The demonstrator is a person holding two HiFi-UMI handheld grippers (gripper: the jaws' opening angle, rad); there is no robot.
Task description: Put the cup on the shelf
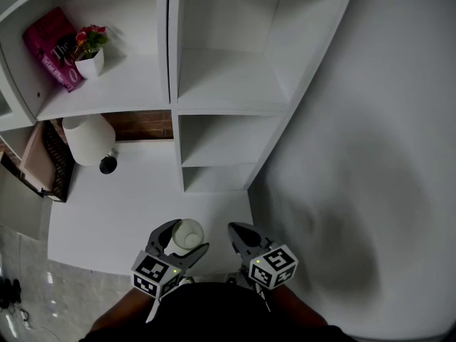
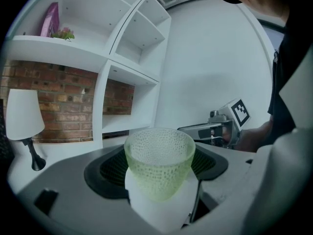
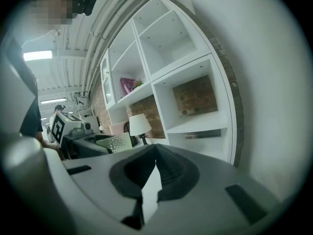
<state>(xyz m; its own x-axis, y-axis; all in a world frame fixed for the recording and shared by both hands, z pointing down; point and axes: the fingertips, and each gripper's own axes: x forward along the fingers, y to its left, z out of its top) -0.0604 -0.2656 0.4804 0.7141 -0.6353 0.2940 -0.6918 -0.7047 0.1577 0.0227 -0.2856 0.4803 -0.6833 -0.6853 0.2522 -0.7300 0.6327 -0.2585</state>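
The tall white shelf unit (image 1: 214, 84) with open compartments fills the space ahead of me. Its right-hand bays are bare. Below and to its left runs the white worktop (image 1: 135, 212), carrying a white table lamp with a dark base (image 1: 87, 140). In the upper left bay a pink printed packet (image 1: 51, 47) leans beside a small flowering plant in a white pot (image 1: 90, 54).

Close in front of me, my left gripper (image 1: 182, 239) has its fingers (image 2: 110, 170) clamped on the pale green, dimpled translucent cup (image 2: 159, 160). The cup is upright and its mouth is open to the camera. My right gripper (image 3: 155, 153) sits just beside it, fingers (image 3: 171, 173) pressed together with nothing between them.

The cup hangs over the near edge of the worktop, well short of any shelf board, so I judge this to be the carrying step, with placement not yet begun. Next I need to reach forward to one of the bare bays. The cup has to stay level as it goes in over the board. Then I lower it until its base rests there, and only then let the fingers part.
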